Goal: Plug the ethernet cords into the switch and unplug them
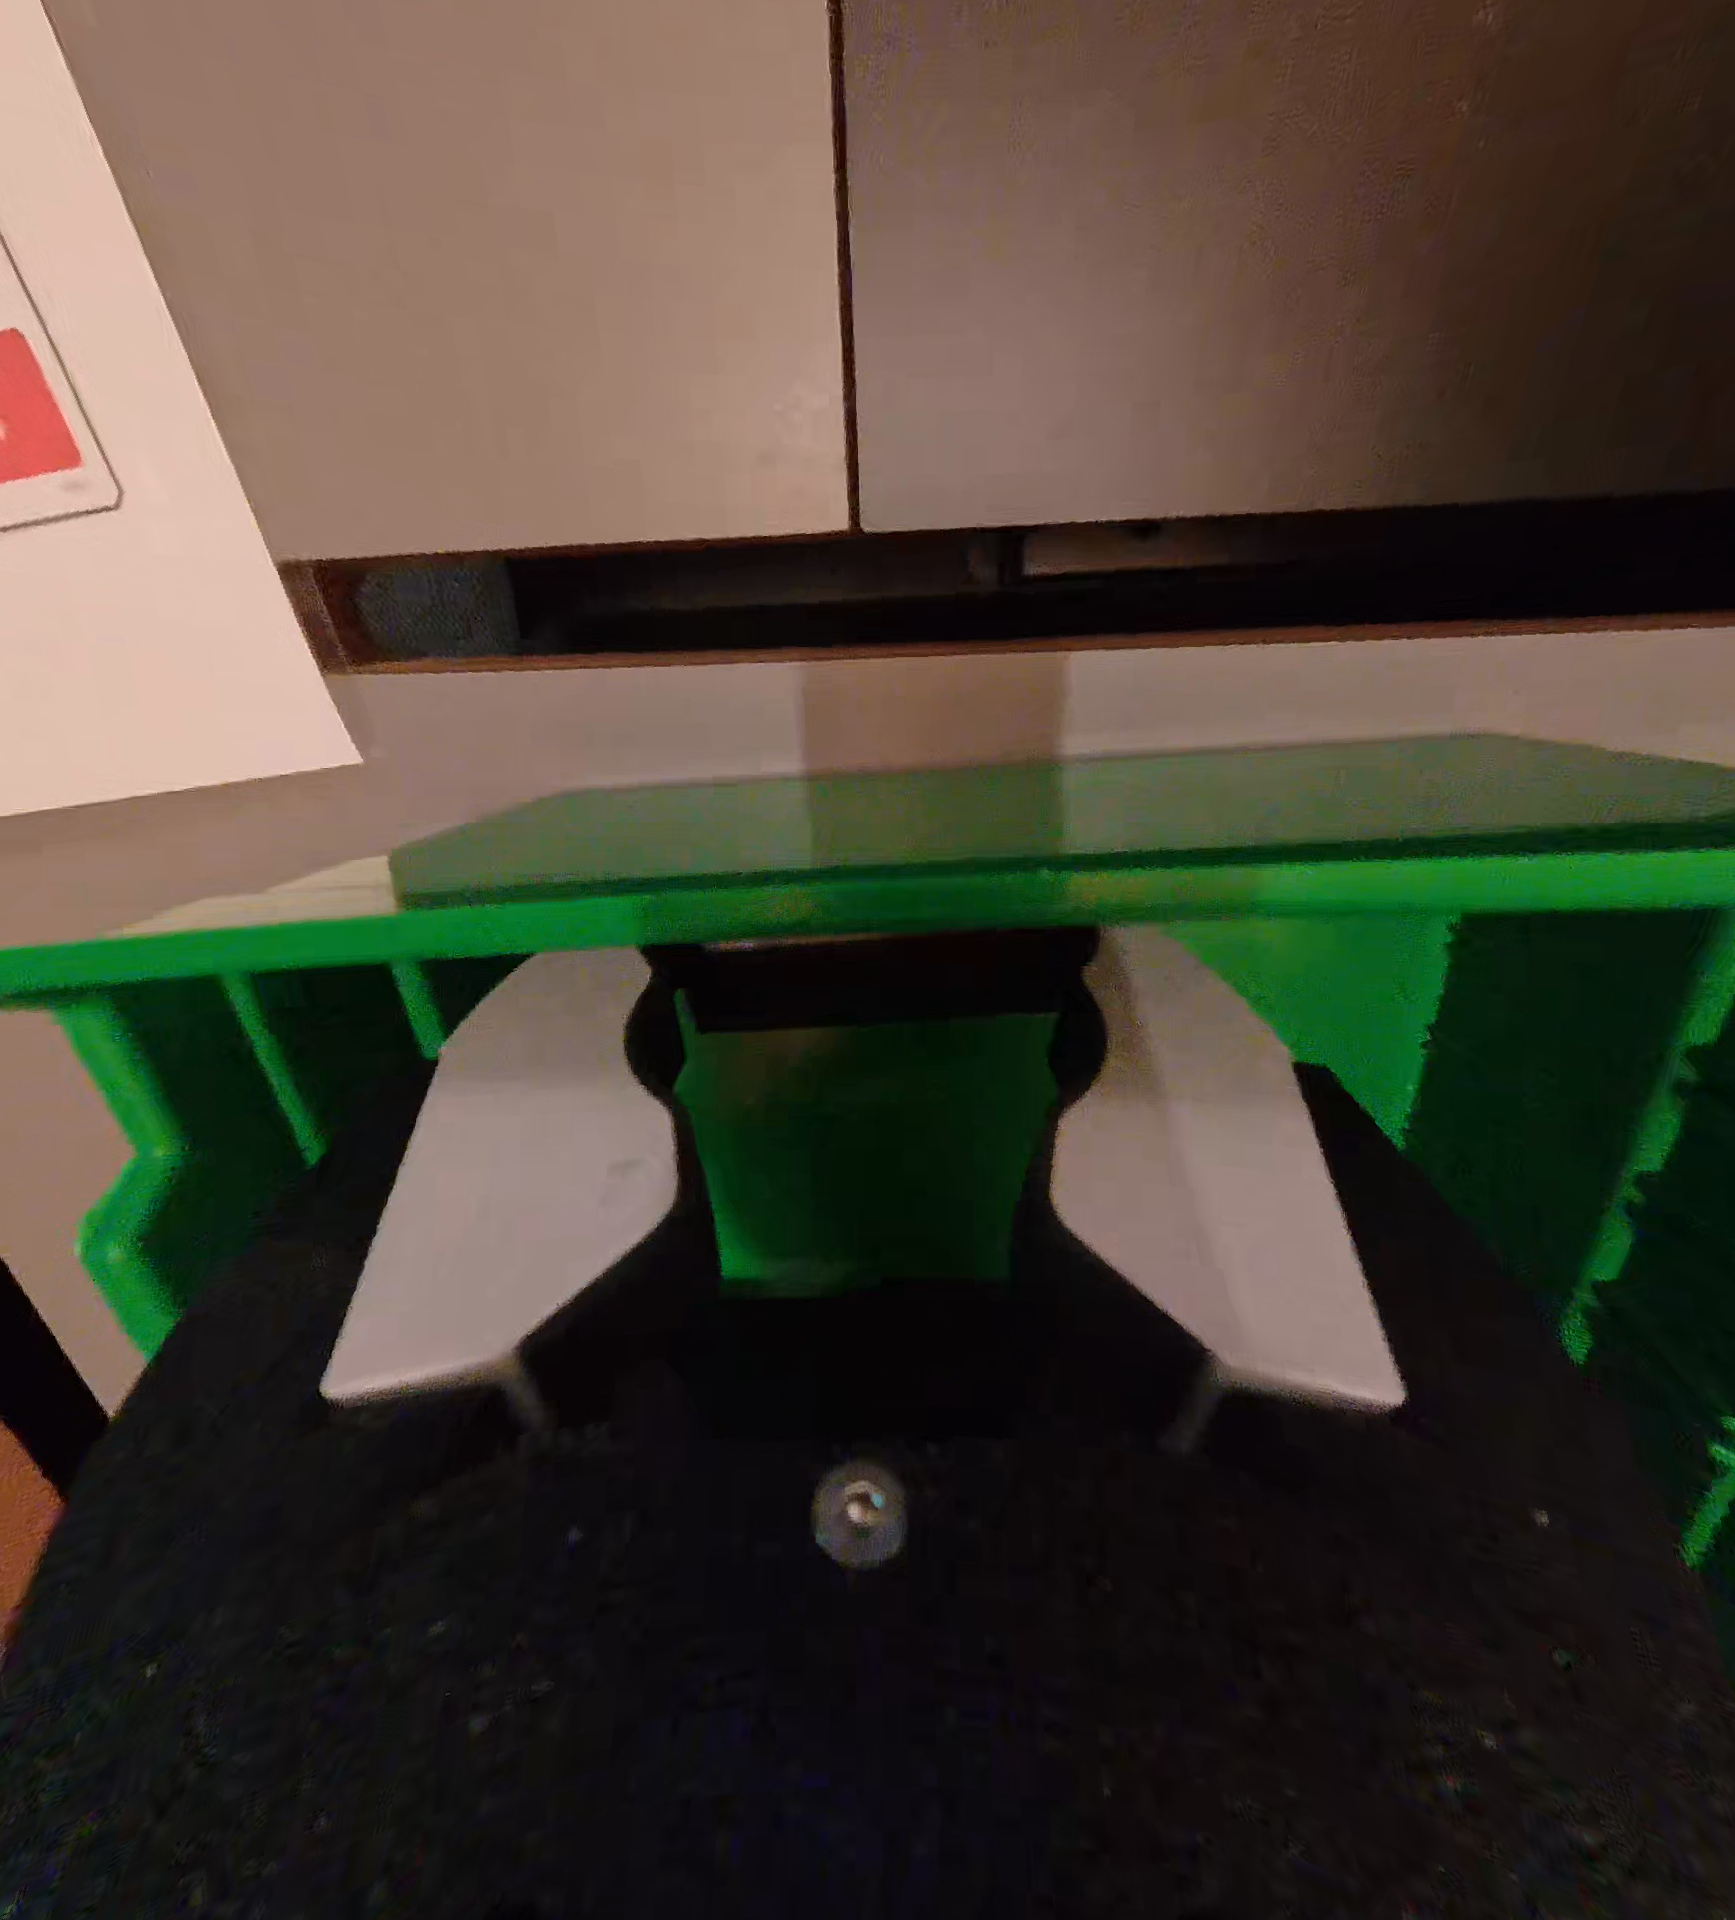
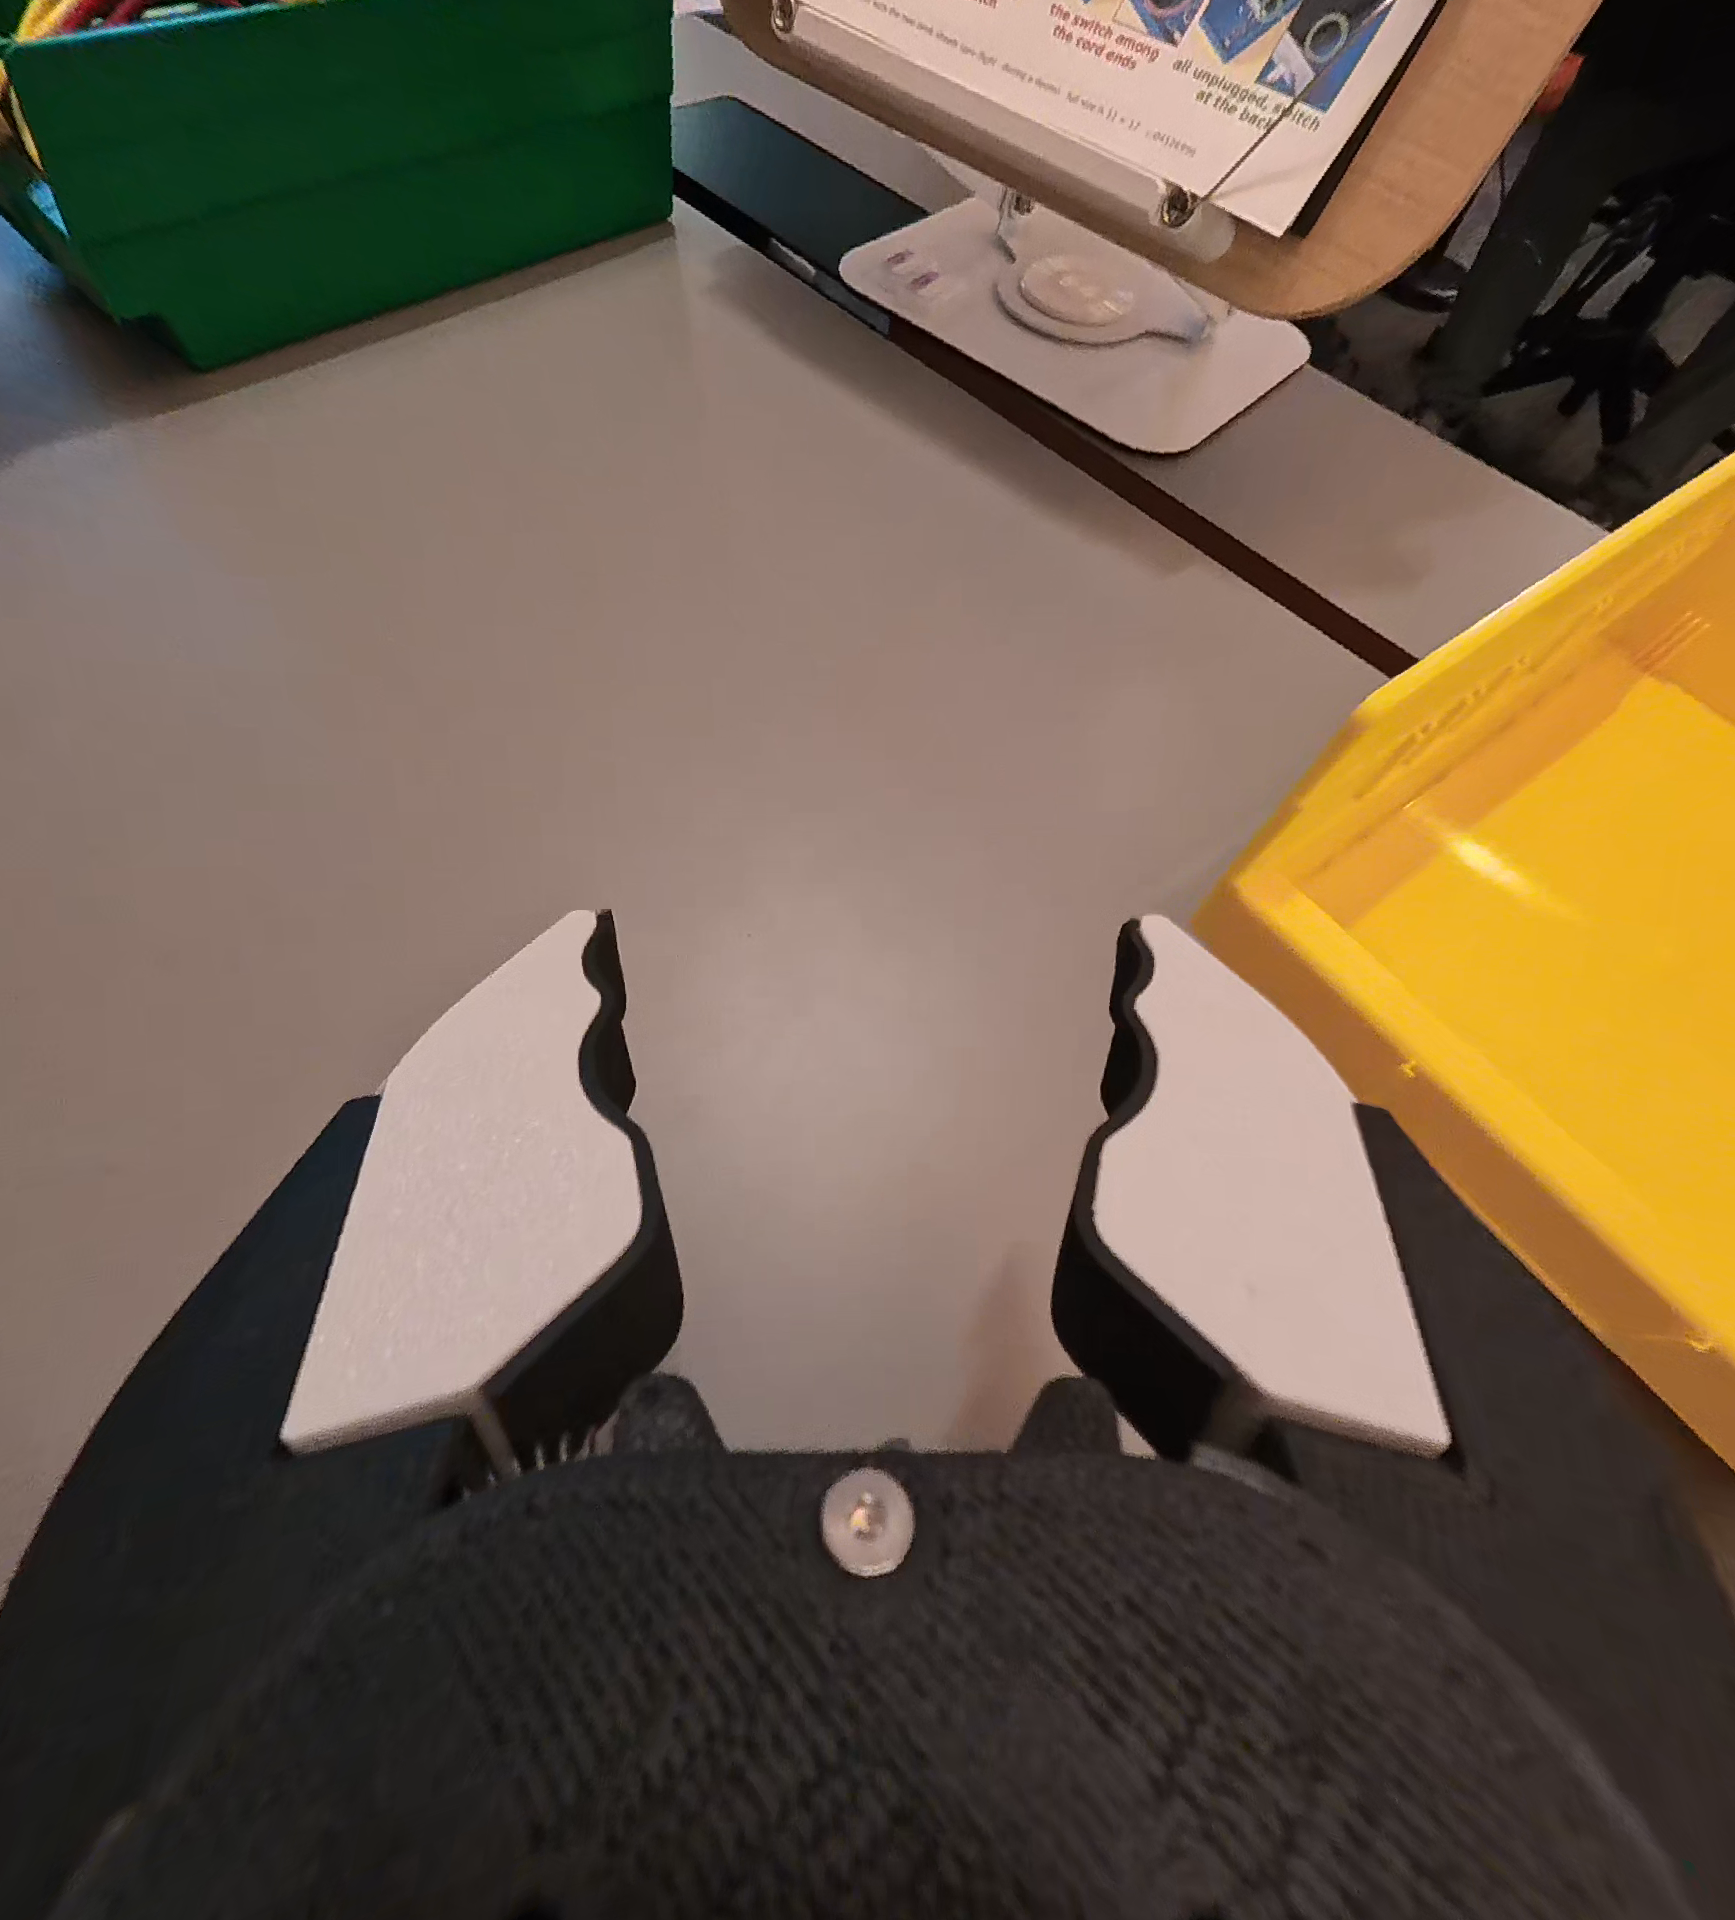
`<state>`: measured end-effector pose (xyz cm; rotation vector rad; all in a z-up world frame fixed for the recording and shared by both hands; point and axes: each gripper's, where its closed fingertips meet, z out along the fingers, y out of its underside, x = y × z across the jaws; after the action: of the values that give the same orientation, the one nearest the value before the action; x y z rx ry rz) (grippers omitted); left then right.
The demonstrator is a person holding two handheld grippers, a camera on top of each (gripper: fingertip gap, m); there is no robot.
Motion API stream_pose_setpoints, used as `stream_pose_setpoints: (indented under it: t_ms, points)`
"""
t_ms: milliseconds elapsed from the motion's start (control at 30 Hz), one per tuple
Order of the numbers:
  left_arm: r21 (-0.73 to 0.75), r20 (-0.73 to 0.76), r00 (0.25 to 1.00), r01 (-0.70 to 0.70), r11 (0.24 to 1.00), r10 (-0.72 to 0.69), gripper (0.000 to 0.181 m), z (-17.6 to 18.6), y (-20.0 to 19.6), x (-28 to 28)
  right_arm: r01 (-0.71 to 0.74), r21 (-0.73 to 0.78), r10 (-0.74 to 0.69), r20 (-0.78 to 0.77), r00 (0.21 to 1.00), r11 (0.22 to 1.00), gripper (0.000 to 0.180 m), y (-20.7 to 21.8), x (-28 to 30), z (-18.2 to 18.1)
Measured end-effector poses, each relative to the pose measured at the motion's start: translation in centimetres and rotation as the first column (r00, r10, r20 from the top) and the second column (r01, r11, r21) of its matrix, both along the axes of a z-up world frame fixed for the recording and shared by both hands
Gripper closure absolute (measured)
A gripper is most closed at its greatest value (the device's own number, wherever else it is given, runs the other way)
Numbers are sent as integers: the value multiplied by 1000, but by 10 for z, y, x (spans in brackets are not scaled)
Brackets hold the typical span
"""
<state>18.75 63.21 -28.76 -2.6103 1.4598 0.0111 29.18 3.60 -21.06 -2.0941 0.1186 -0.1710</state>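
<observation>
A: In the left wrist view we see the left gripper (image 1: pixel 868 997) pushed up under the rim of a green bin (image 1: pixel 842 914). Its two white-faced fingers (image 1: pixel 530 1164) are set well apart, with a green rib of the bin wall between them; whether they touch that rib we cannot tell. Beyond the bin stand grey cabinet doors (image 1: pixel 551 281) above a dark slot, and at far left hangs a white sheet (image 1: pixel 94 644) bearing a red patch.

B: In the right wrist view we see the right gripper (image 2: pixel 868 997) held over a bare grey table (image 2: pixel 530 644). Its fingers (image 2: pixel 489 1174) are spread wide and nothing lies between them.

A: Where are the ethernet cords?

B: At far left the green bin (image 2: pixel 354 177) shows again, and over its left corner we make out yellow and red cords (image 2: pixel 21 62), tangled inside it. No switch is visible in either view.

A: And to the right?

B: A yellow bin (image 2: pixel 1465 1039) sits just beside the right finger, its inside showing only yellow walls and floor. At the far edge a wooden board (image 2: pixel 1341 239) carrying a printed instruction sheet (image 2: pixel 1102 73) stands on a clear stand with a white base plate (image 2: pixel 1185 384).
</observation>
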Motion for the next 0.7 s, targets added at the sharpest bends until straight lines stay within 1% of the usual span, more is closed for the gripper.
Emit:
stream_pose_setpoints:
  t_ms: [100, 167, 267, 333, 367, 400, 467, 533, 600, 700]
  points:
    - [30, -35, 995, 91, 995, -90, 112, 5, -1, -5, -7, -6, 7, -3, 1000, 1000, 90, 1, -1, -2]
    - [72, -20, 991, 134, 988, -132, 111, 22, -1, -5, -11, -1, 11, 6, 1000, 1000, 90, 1, -2, 0]
    - [45, 160, 971, 171, 984, -176, 112, 68, -24, 7, -22, 45, 19, 51, 999, 999, 90, 5, -5, 12]
    - [42, 311, 924, 223, 974, -225, 112, 109, -52, 14, -46, 89, 37, 91, 995, 995, 86, 10, -10, 24]
    - [36, 395, 881, 270, 962, -262, 113, 131, -73, 18, -66, 121, 53, 107, 993, 990, 86, 13, -15, 31]
    - [20, 487, 820, 336, 942, -302, 112, 152, -101, 21, -90, 157, 71, 120, 990, 984, 86, 17, -21, 39]
    - [-18, 676, 645, 497, 867, -356, 112, 192, -170, 23, -134, 223, 103, 143, 984, 965, 86, 24, -35, 54]
    - [-49, 803, 485, 632, 773, -346, 112, 219, -239, 15, -174, 294, 128, 170, 977, 940, 87, 32, -50, 72]
    - [-51, 870, 359, 746, 664, -336, 112, 230, -302, 3, -209, 352, 138, 215, 967, 912, 89, 39, -65, 88]
    - [-80, 923, 259, 851, 518, -284, 113, 225, -387, -15, -255, 374, 129, 330, 935, 892, 93, 49, -87, 102]
